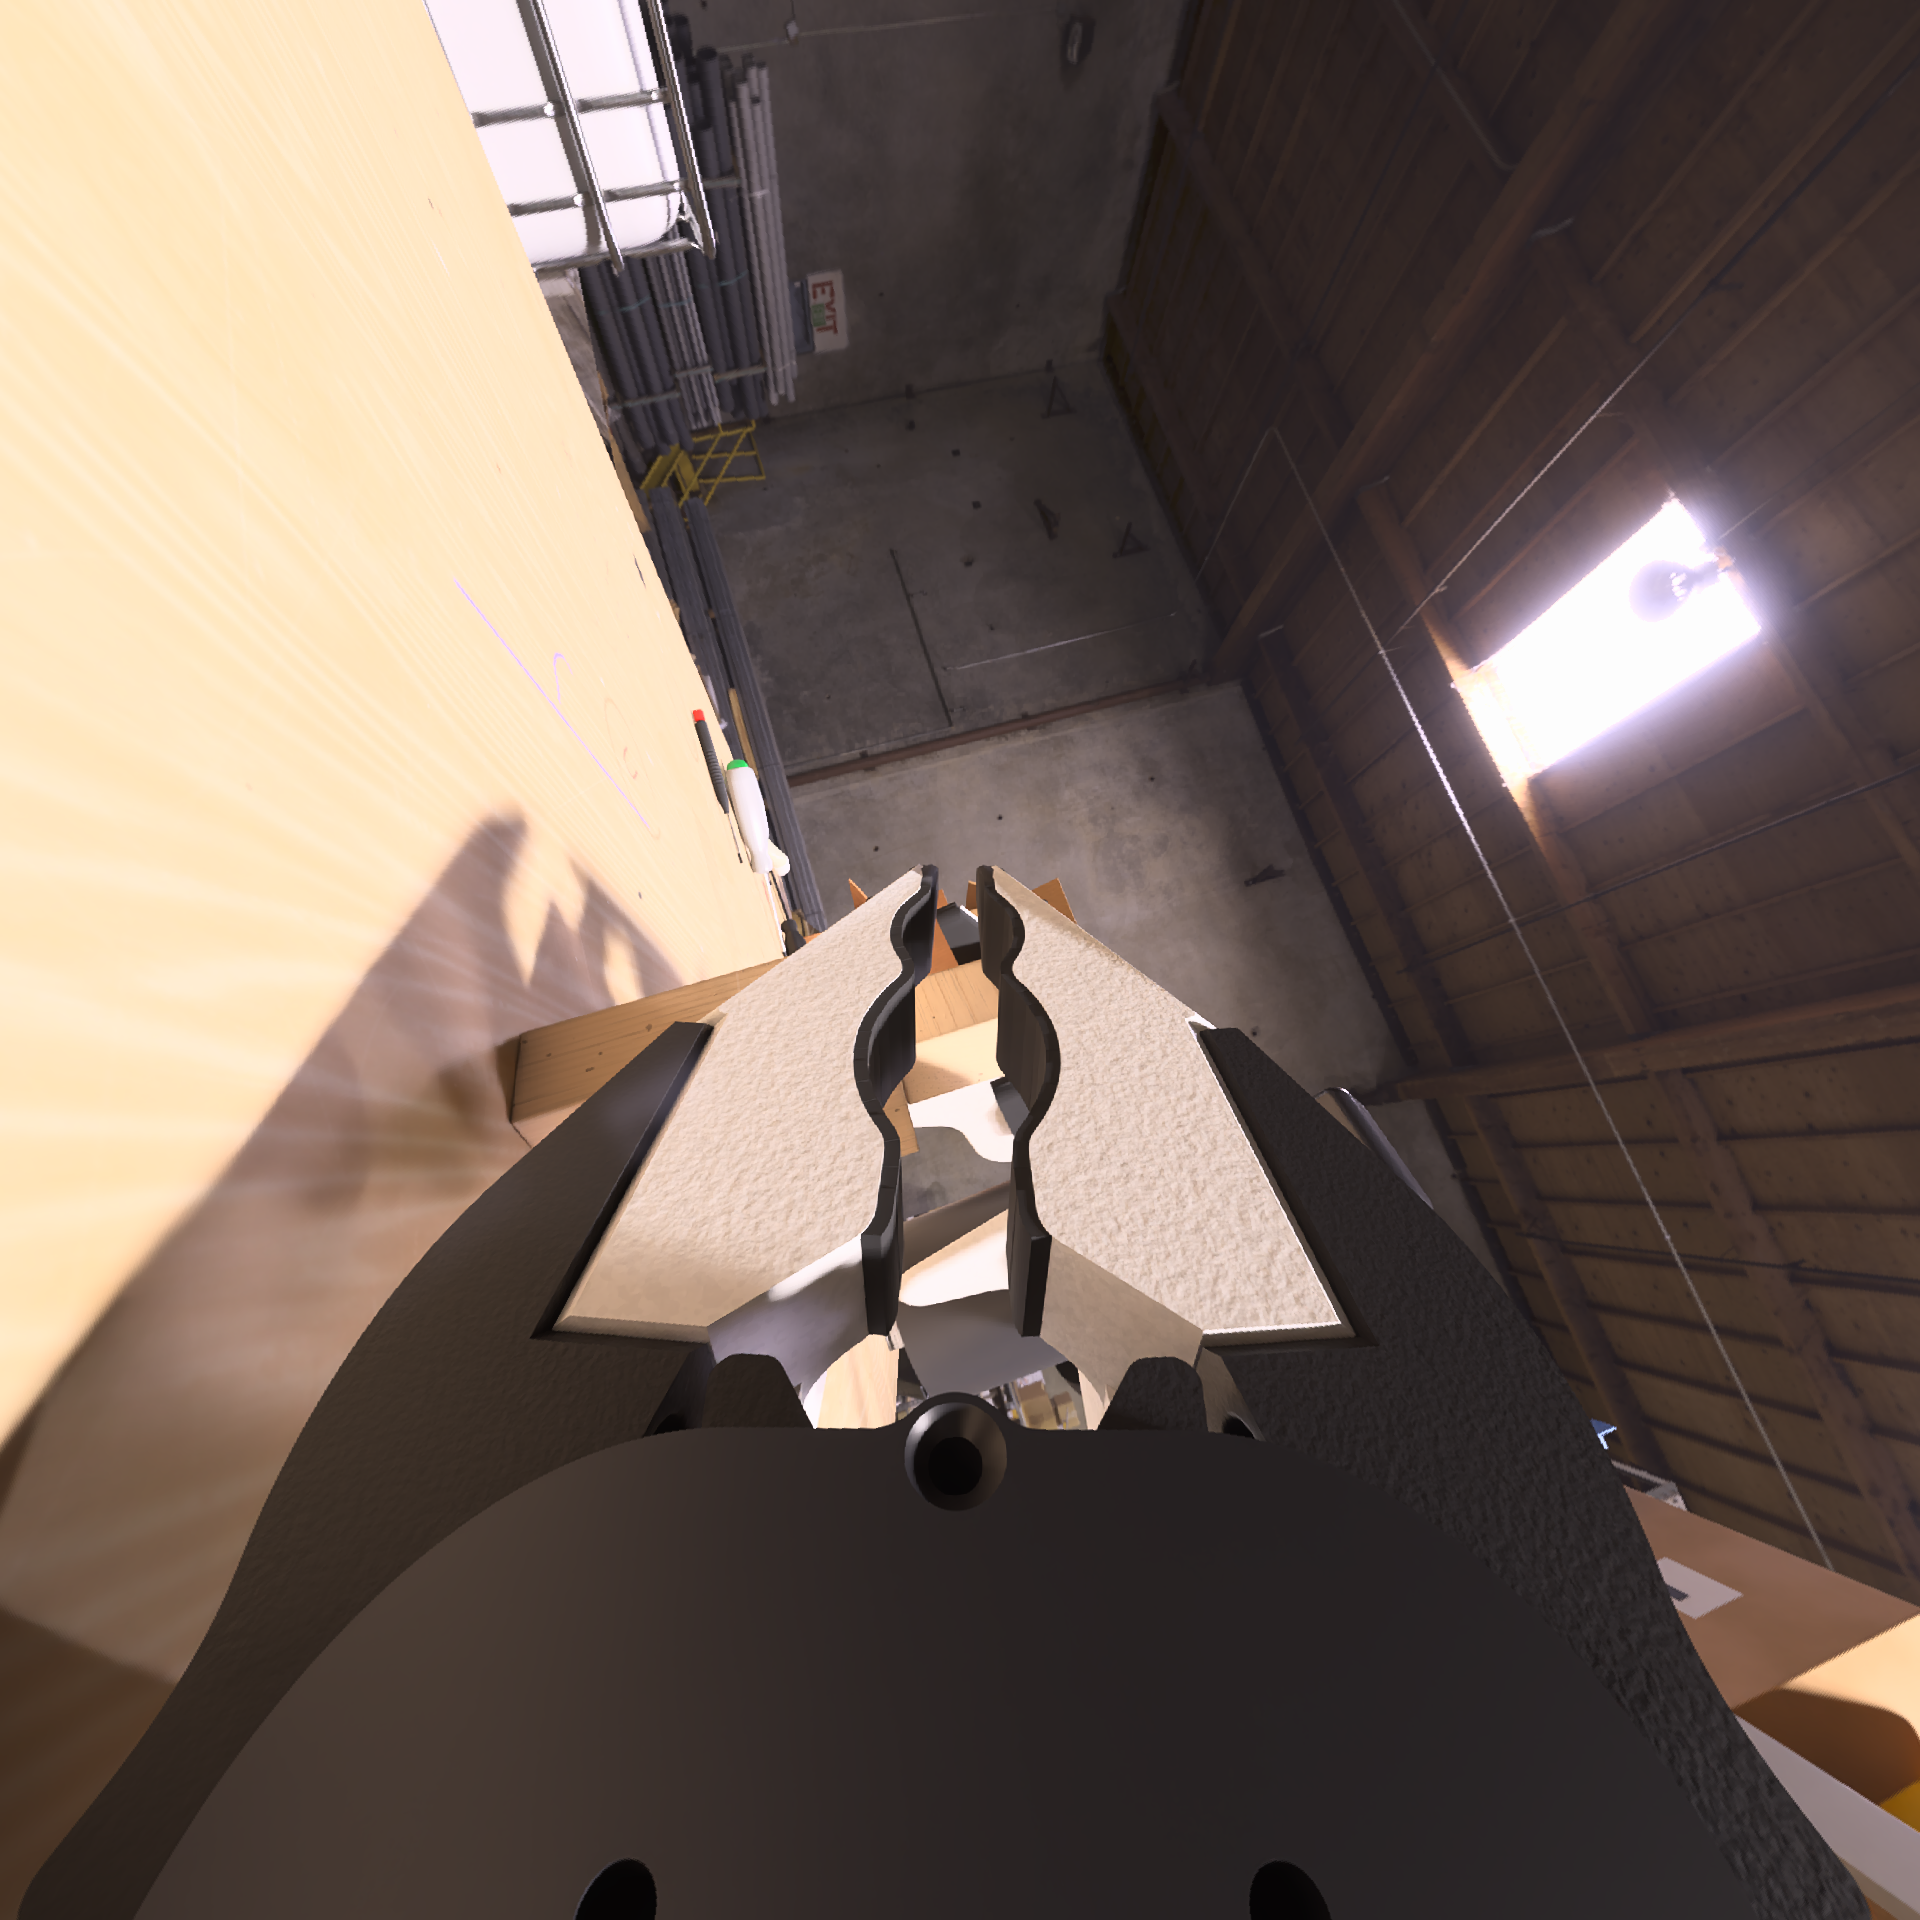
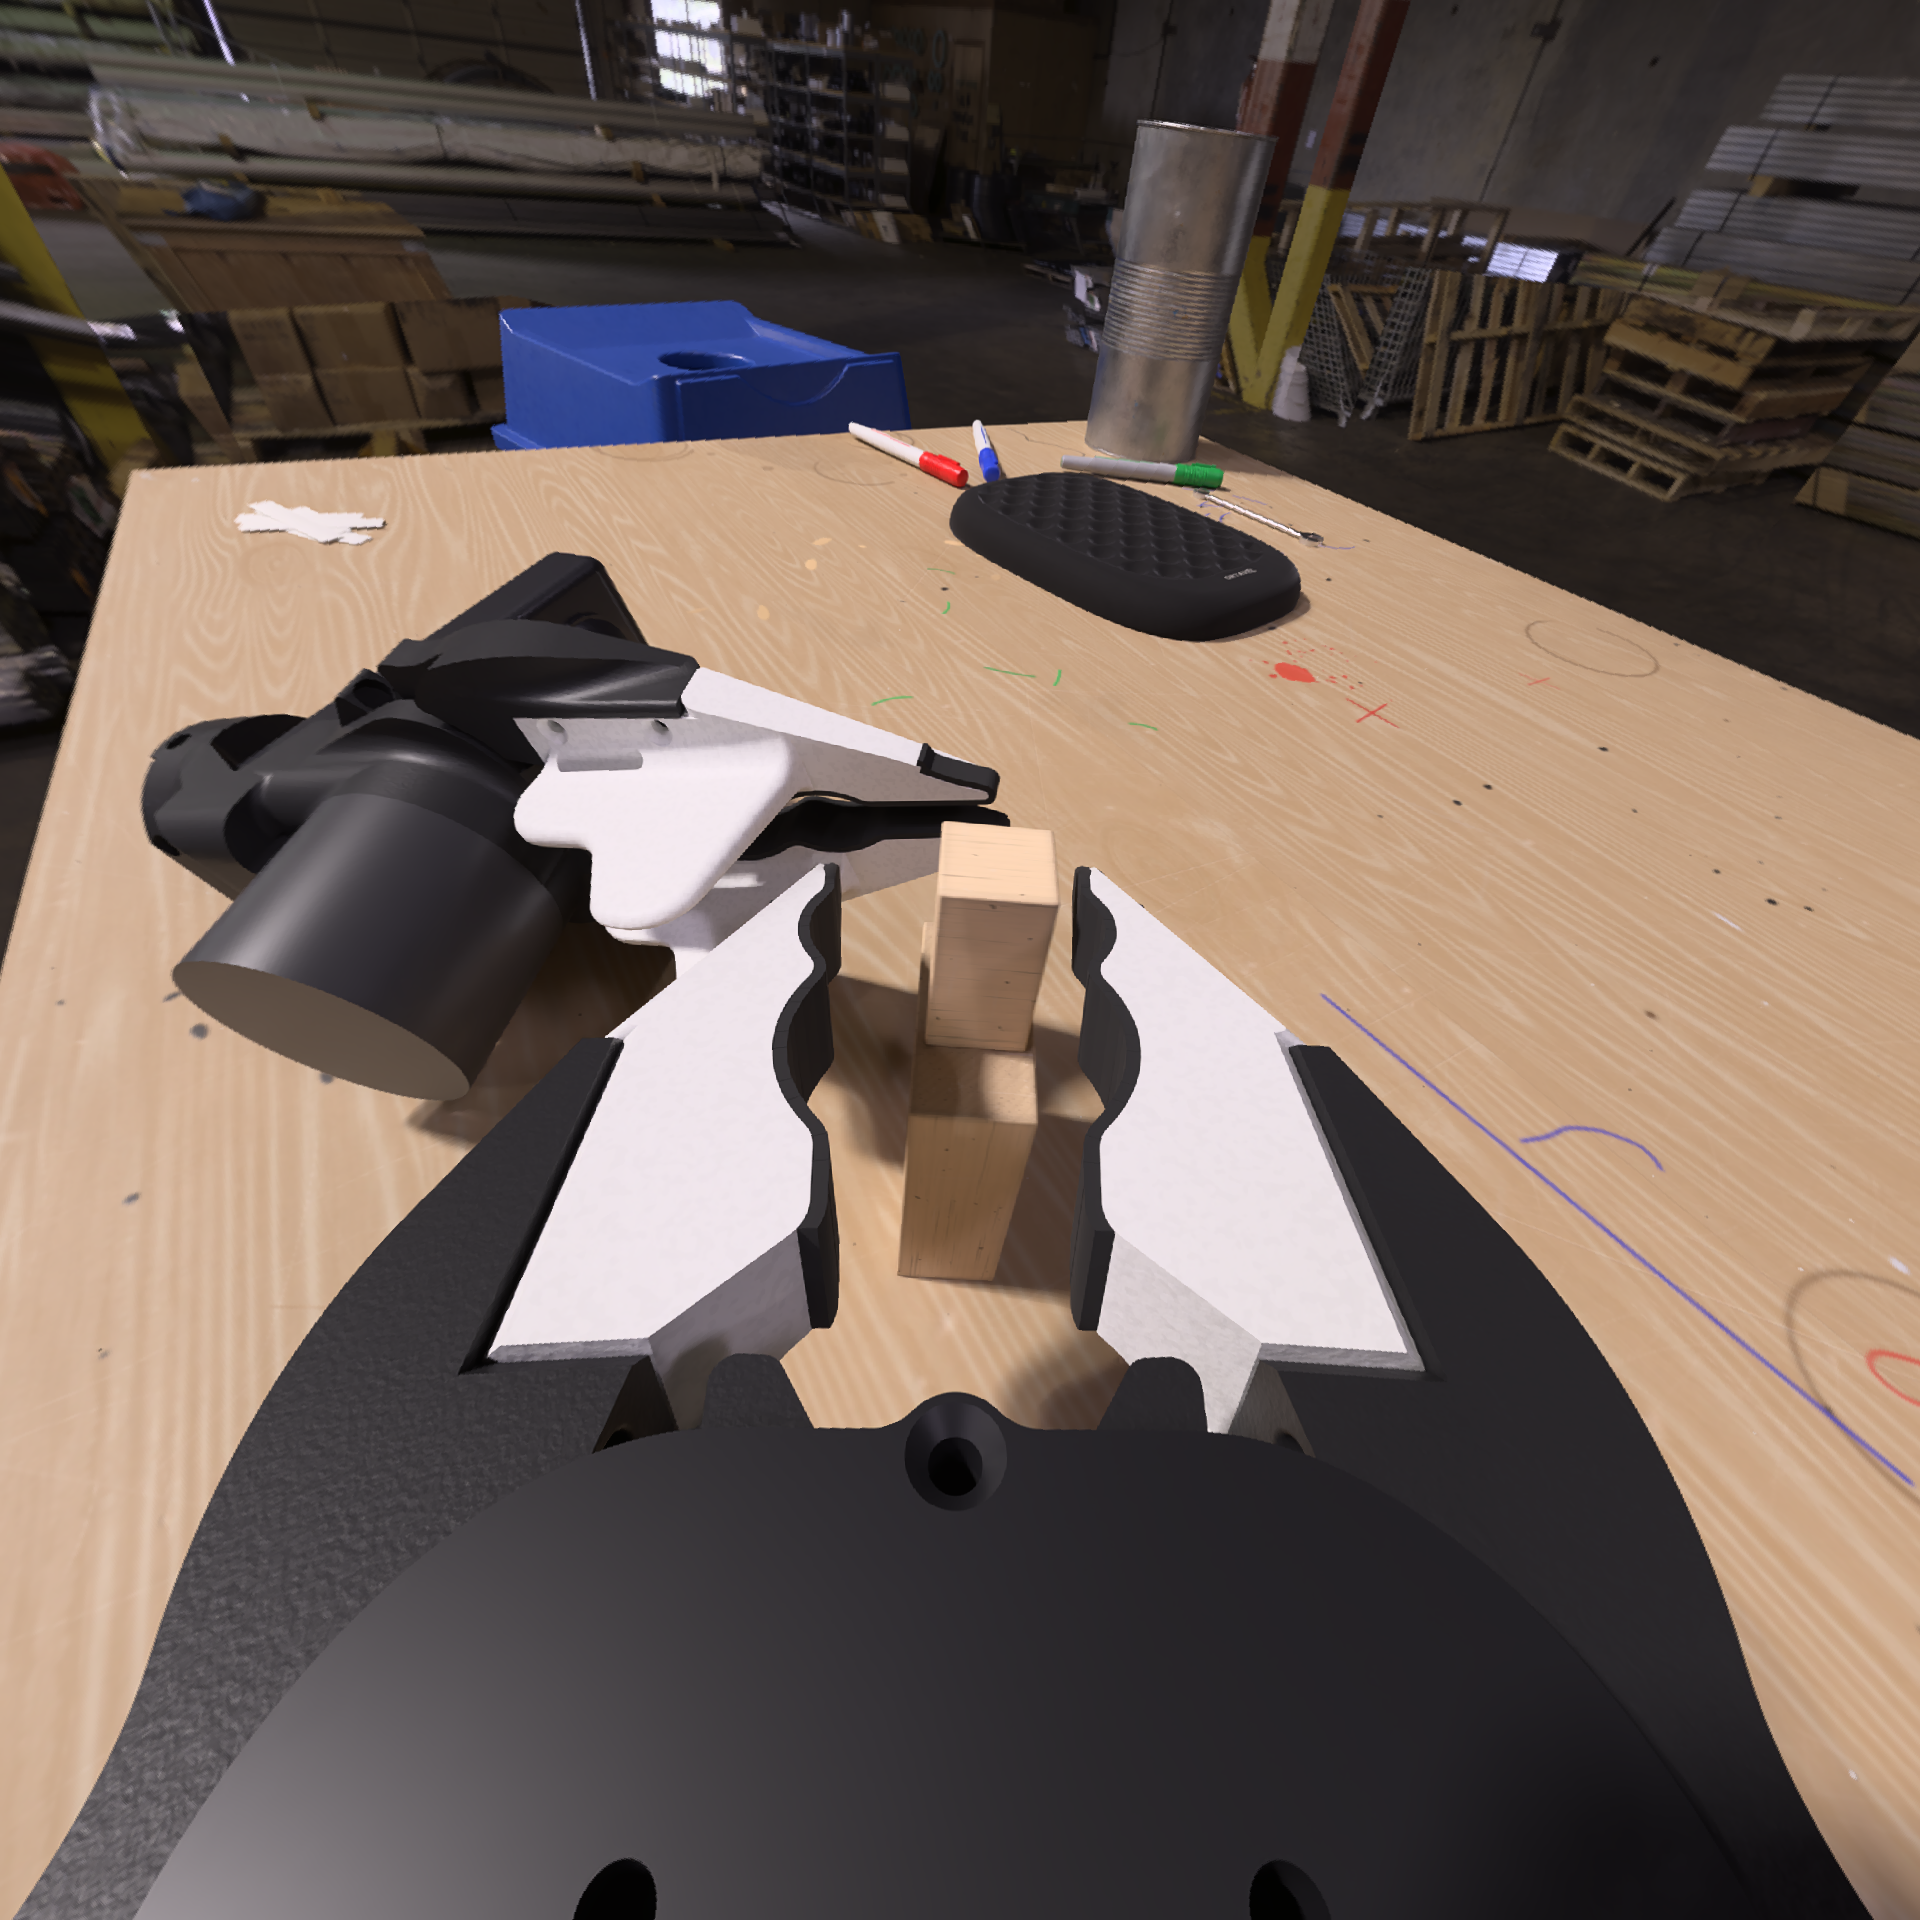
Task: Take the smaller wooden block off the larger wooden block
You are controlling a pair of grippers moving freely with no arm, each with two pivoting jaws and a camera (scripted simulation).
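The smaller wooden block [image 2: 992, 956] stands on the back part of the larger wooden block [image 2: 966, 1195], which rests on the plywood table [image 2: 1455, 831]. My right gripper [image 2: 951, 883] is open, with one finger on each side of the stack and not touching it. My left gripper [image 2: 951, 795] lies on its side just behind the stack, its jaws nearly together with nothing between them. In the left wrist view my left gripper [image 1: 956, 883] points at a wooden block [image 1: 613, 1049] that is partly hidden behind the fingers.
A black padded cushion [image 2: 1127, 551], a metal can [image 2: 1179, 291] and red [image 2: 914, 457], blue [image 2: 985, 452] and green [image 2: 1143, 471] markers sit at the far side. A white scrap [image 2: 307, 520] lies far left. A blue bin [image 2: 696, 369] stands beyond the table edge.
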